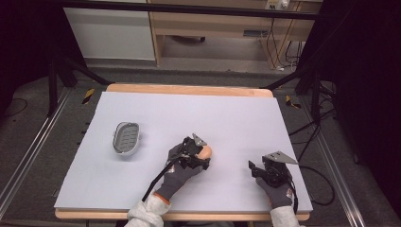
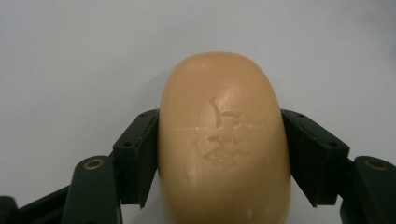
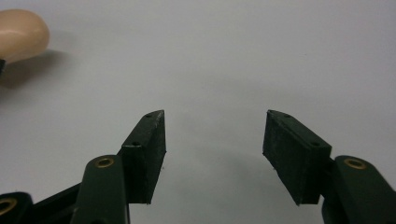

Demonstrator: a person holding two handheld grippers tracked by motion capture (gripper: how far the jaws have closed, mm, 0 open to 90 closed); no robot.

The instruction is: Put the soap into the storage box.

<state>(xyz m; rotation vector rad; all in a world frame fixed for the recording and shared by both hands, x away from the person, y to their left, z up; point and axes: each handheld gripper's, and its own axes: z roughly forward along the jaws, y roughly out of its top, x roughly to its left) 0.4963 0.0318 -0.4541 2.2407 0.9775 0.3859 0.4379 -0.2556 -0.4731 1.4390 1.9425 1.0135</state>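
Soap dish point(image 1: 126, 138): grey, oval, lay at table's point(image 1: 236, 118) left, well apart from both grippers. Left gripper point(image 2: 223, 154): jaws pressed against both sides of a peach soap bar point(image 2: 224, 149), near table centre. Right gripper point(image 3: 215, 154): jaws spread wide, holding nothing, above bare surface.

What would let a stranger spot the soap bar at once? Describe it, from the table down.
Start at the white table and find the left gripper, near the middle toward the person's edge. The soap bar sits between its black fingers, both pressed to its sides. It is a rounded peach-coloured block with stamped marks on top, unlike the grey ribbed soap dish lying empty farther left.
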